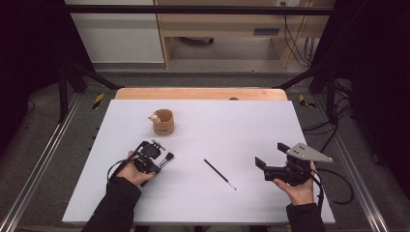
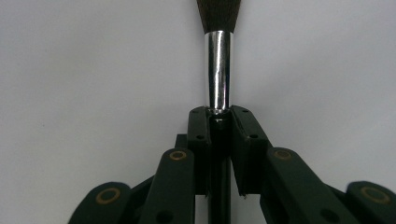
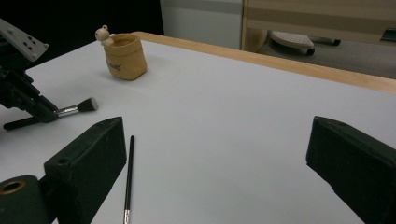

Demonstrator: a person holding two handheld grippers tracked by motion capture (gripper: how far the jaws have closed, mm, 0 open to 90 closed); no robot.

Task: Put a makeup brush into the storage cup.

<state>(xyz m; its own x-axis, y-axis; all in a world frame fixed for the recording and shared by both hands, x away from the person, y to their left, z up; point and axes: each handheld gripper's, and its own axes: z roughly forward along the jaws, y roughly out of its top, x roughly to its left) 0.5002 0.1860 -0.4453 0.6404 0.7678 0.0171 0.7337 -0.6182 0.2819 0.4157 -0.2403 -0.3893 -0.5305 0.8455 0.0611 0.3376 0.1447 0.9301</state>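
- Near the pot (image 1: 163,122), on its near side, the left gripper (image 1: 162,161) is clenched on a brush (image 1: 167,159) where handle meets ferrule (image 2: 218,70); bristles point out past the jaws.
- Further from the pot, toward the person and to the right, a thin brush (image 1: 220,174) lies flat on the table (image 1: 251,121), untouched.
- Well right of the pot, the right gripper (image 1: 268,157) hovers with jaws released, nothing between them.
- Risk: the grip sits beside the smooth metal ferrule, so the brush could slide or pivot when tilted.
- Risk: the pot looks light; a brush entering off-centre could tip it.
- Risk: the thin brush may roll when pinched.
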